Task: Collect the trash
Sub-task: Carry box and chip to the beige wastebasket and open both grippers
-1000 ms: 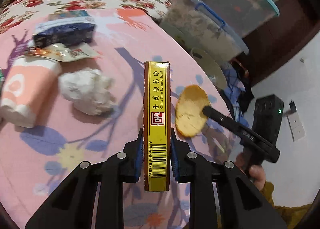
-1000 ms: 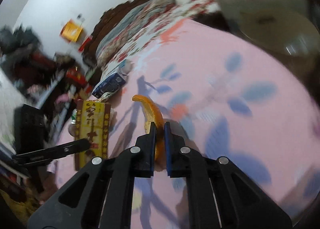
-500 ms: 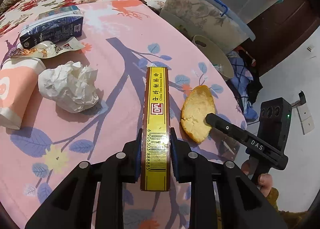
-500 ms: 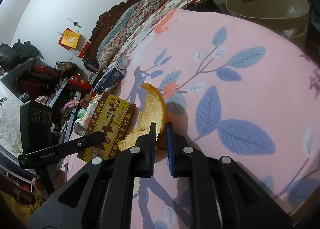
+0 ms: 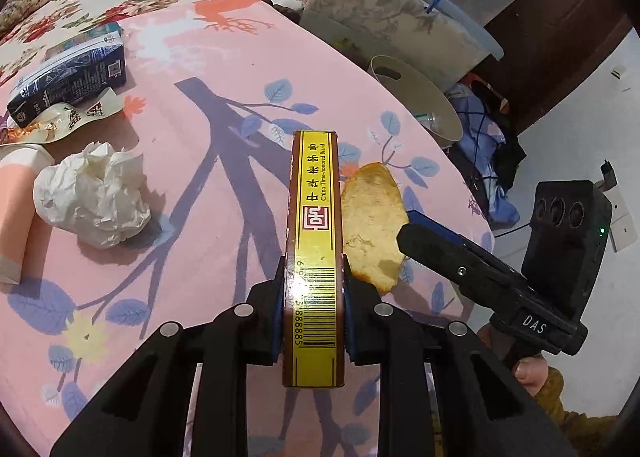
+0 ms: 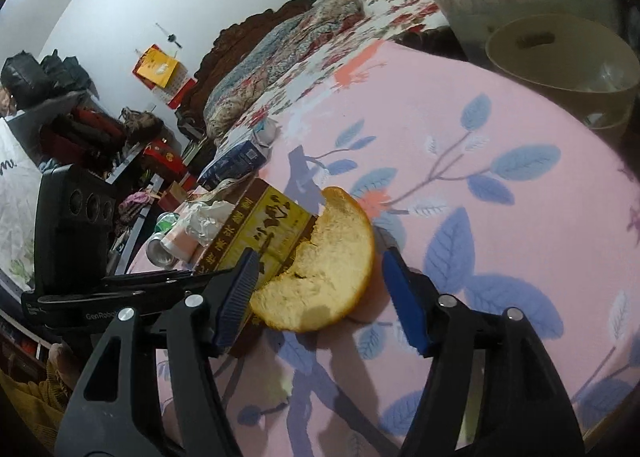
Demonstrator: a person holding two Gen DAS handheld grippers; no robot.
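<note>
We see the right gripper (image 6: pixel 320 293) just opened, orange peel (image 6: pixel 320 273) released beside the yellow box (image 5: pixel 316 253) (left gripper (image 5: pixel 314 309) still clamps it).

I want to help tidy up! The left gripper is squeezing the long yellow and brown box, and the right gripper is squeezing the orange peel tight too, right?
Not quite. The left gripper does squeeze the long yellow and brown box, but the right gripper is not squeezing the curved orange peel. Its jaws have just been opening, and the peel lies between them, not pressed, on the pink leaf-patterned cloth. The right wrist view shows it.
</note>
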